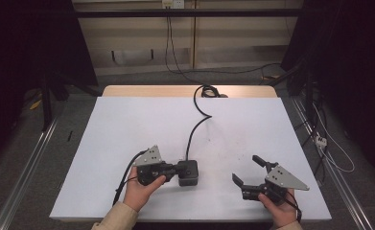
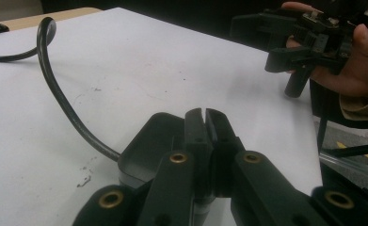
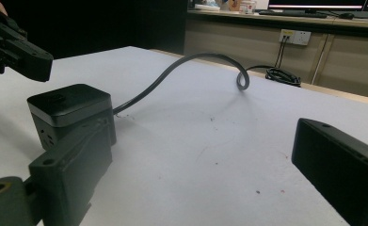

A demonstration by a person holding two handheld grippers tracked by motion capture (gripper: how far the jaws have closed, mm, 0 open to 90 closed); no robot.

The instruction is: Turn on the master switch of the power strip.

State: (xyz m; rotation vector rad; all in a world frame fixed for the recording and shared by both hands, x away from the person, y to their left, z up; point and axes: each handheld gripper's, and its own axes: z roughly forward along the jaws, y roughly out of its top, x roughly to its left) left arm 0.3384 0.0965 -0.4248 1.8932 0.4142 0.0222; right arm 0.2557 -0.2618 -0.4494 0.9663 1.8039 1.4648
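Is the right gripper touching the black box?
Apart. The high view shows bare white table between the right gripper, fingers spread open, and the black box.

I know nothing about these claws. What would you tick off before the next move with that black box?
1. Left claw shut, nothing between its jaws: ok.
2. Left claw touching the black box: cannot tell.
3. Right claw open and empty: ok.
4. Black box sitting flat on the table: ok.
5. Cable curving loose across the table, not pinched by a claw: ok.
6. The two claws well apart: ok.
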